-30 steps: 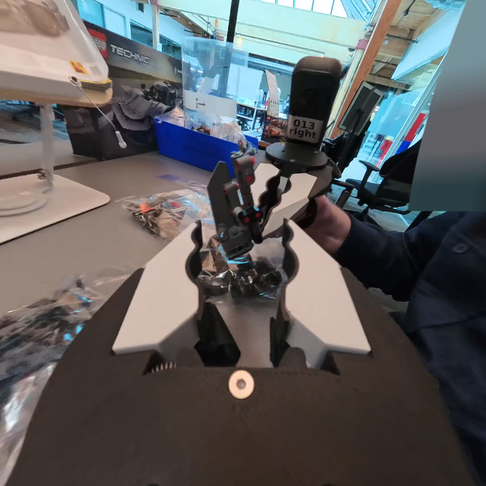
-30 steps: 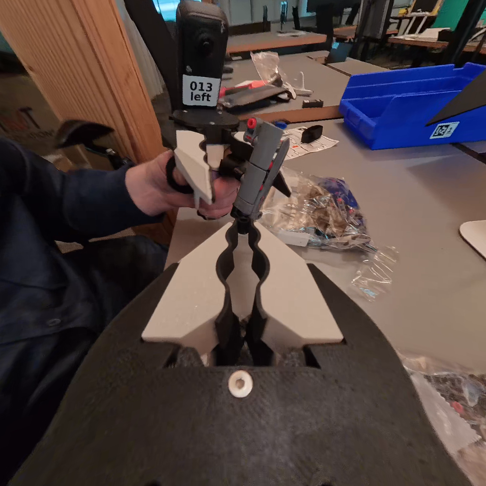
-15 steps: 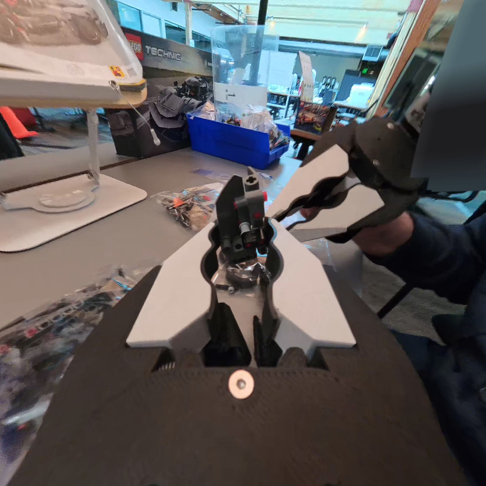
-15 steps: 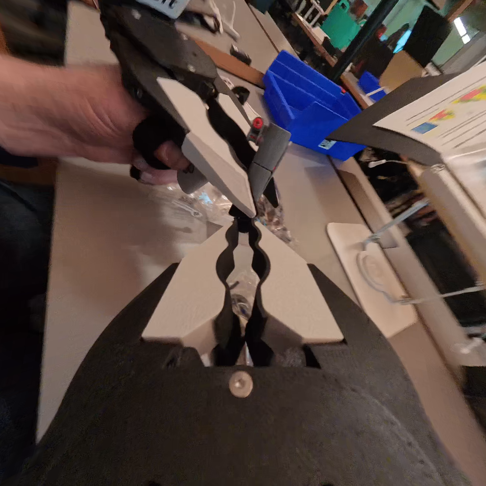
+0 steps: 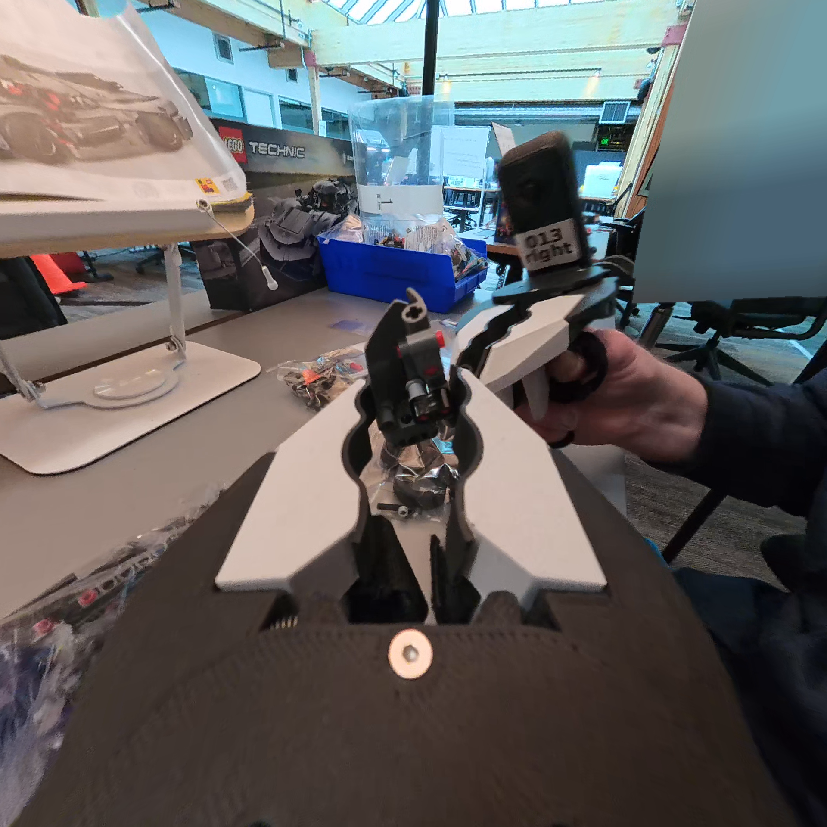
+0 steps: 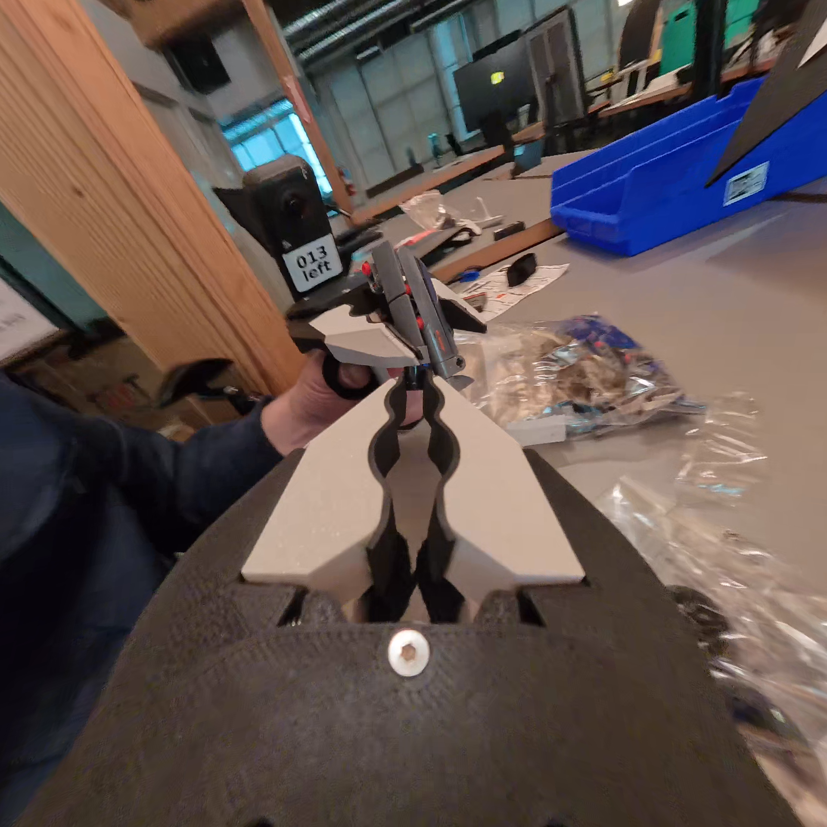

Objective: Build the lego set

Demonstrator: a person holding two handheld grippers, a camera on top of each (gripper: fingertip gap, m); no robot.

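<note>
Lego assembly (image 5: 409,385), grey and black with red pins, was sitting upright between my left gripper's (image 5: 411,402) fingertips, clamped there above the table (image 5: 223,447). In the right wrist view it (image 6: 416,322) stuck up past the left fingers (image 6: 367,342). My right gripper (image 6: 414,385) had its jaws nearly together and pinched a small dark piece (image 6: 414,378) at the tips, right under the assembly; couldn't tell if the two were touching. Bags of parts (image 6: 581,376) lay on the table beside them, with a blue bin (image 5: 398,273) further back and the manual (image 5: 89,147) up on its stand.
</note>
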